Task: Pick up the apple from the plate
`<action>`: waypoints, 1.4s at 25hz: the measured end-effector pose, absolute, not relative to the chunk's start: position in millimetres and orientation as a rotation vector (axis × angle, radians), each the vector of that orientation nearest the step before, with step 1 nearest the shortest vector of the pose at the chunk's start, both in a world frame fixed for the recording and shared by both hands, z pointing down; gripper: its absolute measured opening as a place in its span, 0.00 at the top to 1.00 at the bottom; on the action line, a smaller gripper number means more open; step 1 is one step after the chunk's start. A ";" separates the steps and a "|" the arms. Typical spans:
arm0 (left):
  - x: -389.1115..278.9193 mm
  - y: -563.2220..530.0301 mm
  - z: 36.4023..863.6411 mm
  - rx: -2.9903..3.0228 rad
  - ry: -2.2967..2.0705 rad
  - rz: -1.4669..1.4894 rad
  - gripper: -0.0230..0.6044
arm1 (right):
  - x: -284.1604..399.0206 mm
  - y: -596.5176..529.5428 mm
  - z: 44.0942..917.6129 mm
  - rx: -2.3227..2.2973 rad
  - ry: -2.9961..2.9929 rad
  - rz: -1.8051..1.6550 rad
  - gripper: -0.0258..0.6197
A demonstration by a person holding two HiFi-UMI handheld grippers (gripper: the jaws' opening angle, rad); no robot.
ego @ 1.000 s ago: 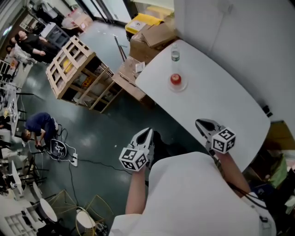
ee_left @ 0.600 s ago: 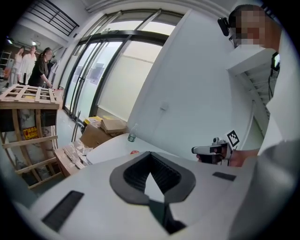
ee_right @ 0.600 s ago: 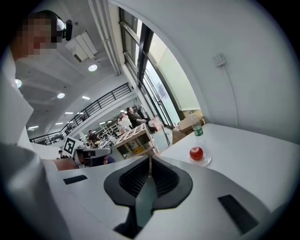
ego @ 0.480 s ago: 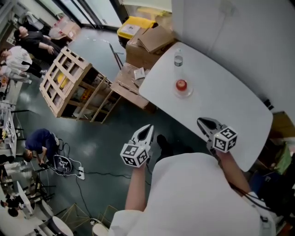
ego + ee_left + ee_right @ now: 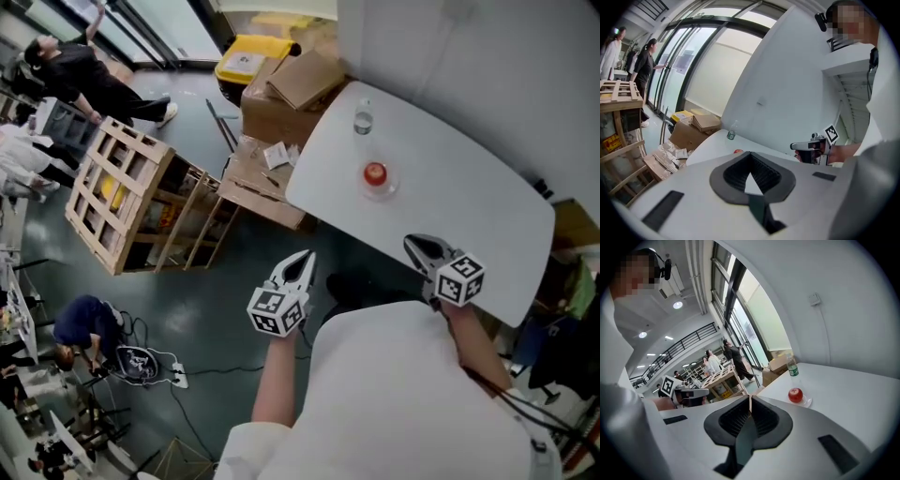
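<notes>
A red apple [image 5: 375,172] sits on a small clear plate [image 5: 385,187] toward the far end of the white table [image 5: 469,216]. In the right gripper view the apple [image 5: 795,394] and its plate [image 5: 806,402] lie ahead to the right. My right gripper [image 5: 417,246] hangs over the table's near edge, shut and empty, well short of the apple. My left gripper [image 5: 302,262] is over the floor left of the table, also shut and empty. In the left gripper view only a sliver of the apple [image 5: 737,151] shows above the jaws.
A water bottle [image 5: 363,117] stands just beyond the plate. Cardboard boxes [image 5: 295,80] and a yellow bin [image 5: 247,57] crowd the table's far left end. A wooden crate [image 5: 122,197] stands on the floor to the left, with people beyond it. A white wall [image 5: 469,66] runs behind the table.
The table and apple have slid lower and rightward in the head view as I came closer. Both grippers travelled along with me and stayed shut.
</notes>
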State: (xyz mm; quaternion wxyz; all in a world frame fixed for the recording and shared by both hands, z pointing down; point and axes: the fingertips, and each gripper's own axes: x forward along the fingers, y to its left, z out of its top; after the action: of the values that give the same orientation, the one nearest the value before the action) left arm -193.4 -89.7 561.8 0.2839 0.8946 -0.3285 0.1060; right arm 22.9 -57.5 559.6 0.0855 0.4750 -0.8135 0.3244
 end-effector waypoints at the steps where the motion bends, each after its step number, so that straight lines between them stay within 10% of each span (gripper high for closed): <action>1: -195.1 -94.2 564.5 2.402 -0.857 0.294 0.96 | 19.3 -60.2 562.7 1.428 -2.416 0.966 0.90; 35: -82.7 -175.8 593.1 2.445 -0.730 0.452 0.96 | 72.2 -114.0 597.4 1.470 -2.344 1.149 0.90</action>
State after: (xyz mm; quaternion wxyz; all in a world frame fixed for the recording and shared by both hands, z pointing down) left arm -82.7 -175.8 593.1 0.2718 0.9080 -0.2711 0.1677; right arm 72.2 -114.0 597.4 0.0727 0.4895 -0.7804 0.3823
